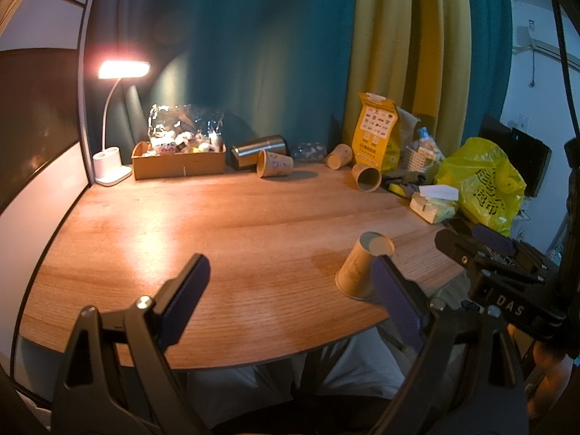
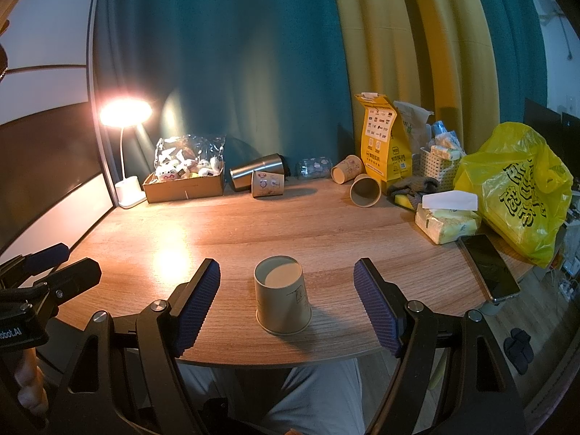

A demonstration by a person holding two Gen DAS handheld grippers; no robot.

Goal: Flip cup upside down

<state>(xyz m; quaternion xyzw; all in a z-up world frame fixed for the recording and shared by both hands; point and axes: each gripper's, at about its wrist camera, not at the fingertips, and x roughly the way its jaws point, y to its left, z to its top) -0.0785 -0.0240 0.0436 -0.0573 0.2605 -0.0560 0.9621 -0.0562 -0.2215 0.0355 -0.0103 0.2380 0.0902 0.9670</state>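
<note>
A tan paper cup (image 2: 282, 296) stands upside down on the wooden table (image 2: 326, 232), base up, near the front edge. My right gripper (image 2: 286, 282) is open, its blue pads on either side of the cup without touching it. In the left wrist view the same cup (image 1: 362, 268) stands right of centre, partly behind my right finger. My left gripper (image 1: 291, 275) is open and empty, to the left of the cup. The right gripper (image 1: 475, 243) also shows at the right of that view.
Three paper cups (image 2: 267, 183) (image 2: 347, 168) (image 2: 365, 190) lie on their sides at the back, beside a steel tumbler (image 2: 255, 171). A cardboard box (image 2: 185, 185), lit lamp (image 2: 125, 112), yellow bags (image 2: 522, 192), tissue pack (image 2: 447, 221) and phone (image 2: 489, 268) line the back and right.
</note>
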